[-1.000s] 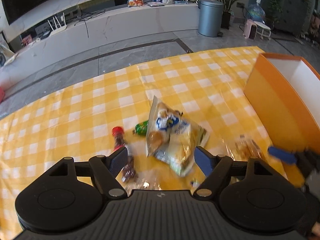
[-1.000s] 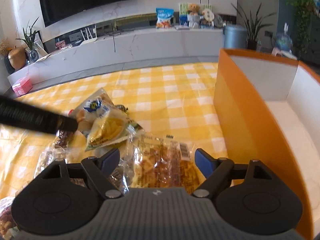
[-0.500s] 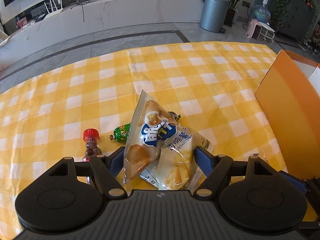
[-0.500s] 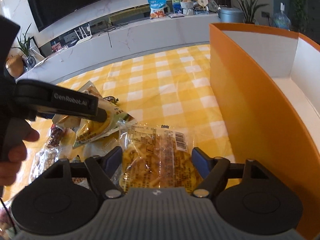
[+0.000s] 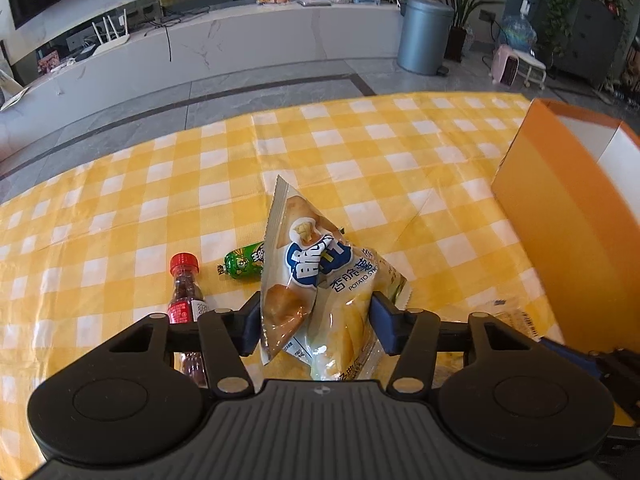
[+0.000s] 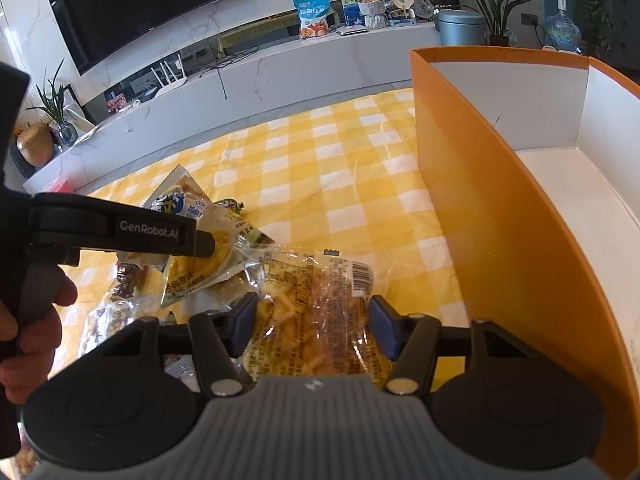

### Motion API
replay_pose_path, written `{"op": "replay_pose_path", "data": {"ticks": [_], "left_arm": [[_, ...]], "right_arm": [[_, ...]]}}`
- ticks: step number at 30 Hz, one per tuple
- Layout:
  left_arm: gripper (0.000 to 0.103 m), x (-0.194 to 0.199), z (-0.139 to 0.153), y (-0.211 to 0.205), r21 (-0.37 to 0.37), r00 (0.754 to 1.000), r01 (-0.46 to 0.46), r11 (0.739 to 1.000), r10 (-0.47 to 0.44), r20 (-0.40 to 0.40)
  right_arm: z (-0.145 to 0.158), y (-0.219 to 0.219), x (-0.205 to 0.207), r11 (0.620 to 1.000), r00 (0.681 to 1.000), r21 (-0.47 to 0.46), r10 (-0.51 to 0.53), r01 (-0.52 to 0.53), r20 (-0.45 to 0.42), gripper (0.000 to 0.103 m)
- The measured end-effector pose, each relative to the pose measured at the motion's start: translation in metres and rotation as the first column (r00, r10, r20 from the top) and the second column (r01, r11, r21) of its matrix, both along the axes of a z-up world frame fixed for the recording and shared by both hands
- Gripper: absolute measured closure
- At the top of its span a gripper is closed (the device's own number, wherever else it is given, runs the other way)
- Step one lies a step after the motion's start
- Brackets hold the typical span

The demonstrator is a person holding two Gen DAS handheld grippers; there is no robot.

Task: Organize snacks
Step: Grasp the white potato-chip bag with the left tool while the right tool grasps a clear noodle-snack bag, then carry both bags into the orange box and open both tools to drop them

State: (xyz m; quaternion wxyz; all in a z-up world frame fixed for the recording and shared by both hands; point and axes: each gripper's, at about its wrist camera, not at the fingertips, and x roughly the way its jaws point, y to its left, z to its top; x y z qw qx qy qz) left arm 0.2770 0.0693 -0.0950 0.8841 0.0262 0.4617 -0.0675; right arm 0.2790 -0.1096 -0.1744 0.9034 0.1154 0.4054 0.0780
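A yellow potato-stick bag point(image 5: 320, 288) lies on the checked cloth between the fingers of my left gripper point(image 5: 316, 322), whose jaws stand open around its near part. It also shows in the right wrist view point(image 6: 200, 256). A clear packet of yellow-brown snack sticks point(image 6: 316, 312) lies between the fingers of my right gripper point(image 6: 312, 324), jaws open around it. The left gripper point(image 6: 200, 242) is seen from the side there. An orange box point(image 6: 500, 216) with a white inside stands at the right.
A small red-capped bottle point(image 5: 185, 288) and a green wrapped sweet point(image 5: 244, 266) lie left of the bag. More clear snack packets point(image 6: 108, 316) lie at the near left. The orange box point(image 5: 568, 208) stands right of both grippers. The yellow checked table point(image 5: 360, 148) stretches beyond.
Both grippers have moved forward over their packets, so each packet now sits between the fingers. The left gripper's jaws have narrowed a little around the bag.
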Motion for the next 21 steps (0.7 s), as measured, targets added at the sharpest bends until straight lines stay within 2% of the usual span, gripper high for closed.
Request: {"op": "replay_pose_path", "data": {"ticks": [5,9,14,21], "left_arm": [[0.042,-0.011,0.022,-0.011,0.013,0.998,0.002,1.000,-0.003,0.061],[0.042,-0.030,0.043,-0.018,0.021,0.993,-0.002,1.000,0.000,0.117],[0.042,-0.058,0.072,-0.027,0.041,0.982,-0.020,0.999,0.012,0.187],[0.042,-0.095,0.120,-0.041,0.002,0.958,-0.024,1.000,0.023,0.286]], "right_arm": [[0.006,0.000,-0.006,1.000,1.000,0.005,0.008,-0.008,0.023,0.050],[0.019,-0.001,-0.015,1.000,0.997,0.000,0.020,-0.020,0.077,0.051],[0.047,-0.005,-0.032,0.999,0.989,0.026,0.034,-0.038,0.145,0.052],[0.092,-0.026,-0.065,0.996,0.971,0.085,0.003,-0.025,0.241,0.053]]}}
